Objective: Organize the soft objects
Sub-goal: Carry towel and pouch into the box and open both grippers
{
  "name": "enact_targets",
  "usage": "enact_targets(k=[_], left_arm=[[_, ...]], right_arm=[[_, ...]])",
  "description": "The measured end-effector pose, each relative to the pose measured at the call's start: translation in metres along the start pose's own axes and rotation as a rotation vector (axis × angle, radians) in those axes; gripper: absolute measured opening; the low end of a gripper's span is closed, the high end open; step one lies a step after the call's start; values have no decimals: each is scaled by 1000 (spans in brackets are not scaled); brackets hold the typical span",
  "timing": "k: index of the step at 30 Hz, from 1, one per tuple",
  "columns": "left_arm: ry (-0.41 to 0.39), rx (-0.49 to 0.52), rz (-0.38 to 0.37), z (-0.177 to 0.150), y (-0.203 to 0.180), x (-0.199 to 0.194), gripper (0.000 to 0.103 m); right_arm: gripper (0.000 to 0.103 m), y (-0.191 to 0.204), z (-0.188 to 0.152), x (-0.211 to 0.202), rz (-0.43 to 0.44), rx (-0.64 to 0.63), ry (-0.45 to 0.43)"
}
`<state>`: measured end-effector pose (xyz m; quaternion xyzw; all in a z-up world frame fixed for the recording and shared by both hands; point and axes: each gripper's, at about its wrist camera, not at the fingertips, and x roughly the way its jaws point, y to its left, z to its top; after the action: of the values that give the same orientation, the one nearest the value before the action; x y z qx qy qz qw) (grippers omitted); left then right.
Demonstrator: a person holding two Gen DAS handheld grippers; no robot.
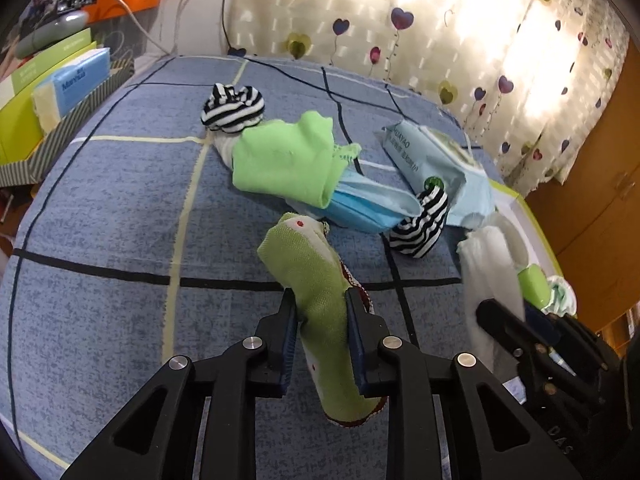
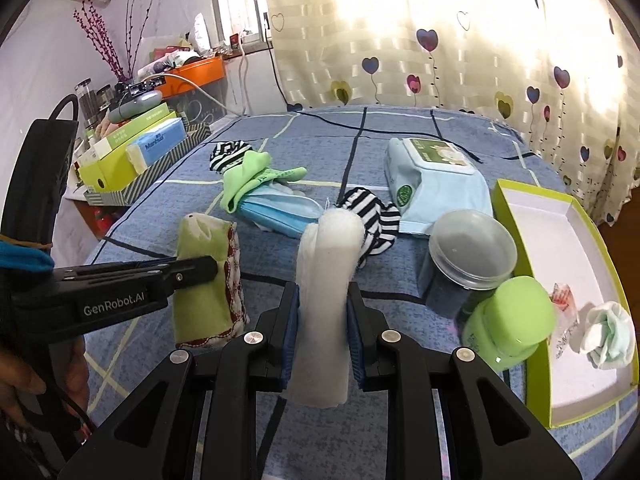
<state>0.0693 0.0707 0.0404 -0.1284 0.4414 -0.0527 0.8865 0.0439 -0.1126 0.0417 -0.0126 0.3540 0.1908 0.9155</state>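
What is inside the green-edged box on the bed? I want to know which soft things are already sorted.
The green-edged box holds a crumpled pale cloth and a small reddish wrapper. The green bottle hides its near corner.

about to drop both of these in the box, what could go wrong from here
1. The left tongs pinch the green sock near its middle, so the loose ends could drag across the face mask and striped sock.
2. The lidded jar and green bottle stand beside the box; the white sock in the right tongs could tip them.
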Motion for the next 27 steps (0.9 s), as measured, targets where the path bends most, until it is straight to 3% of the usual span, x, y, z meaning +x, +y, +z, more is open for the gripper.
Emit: enact_targets(k=[6,11,27], left_arm=[[35,-17,0,-4,0,16,24],[22,41,1,-3,-10,11,18],[-84,180,-137,29,-77,-40,18]], right_arm=[[23,-4,1,-5,-10,4,-9],[23,-8,0,-8,-15,12,-11],[24,-44,5,-41,-92,46,-64]])
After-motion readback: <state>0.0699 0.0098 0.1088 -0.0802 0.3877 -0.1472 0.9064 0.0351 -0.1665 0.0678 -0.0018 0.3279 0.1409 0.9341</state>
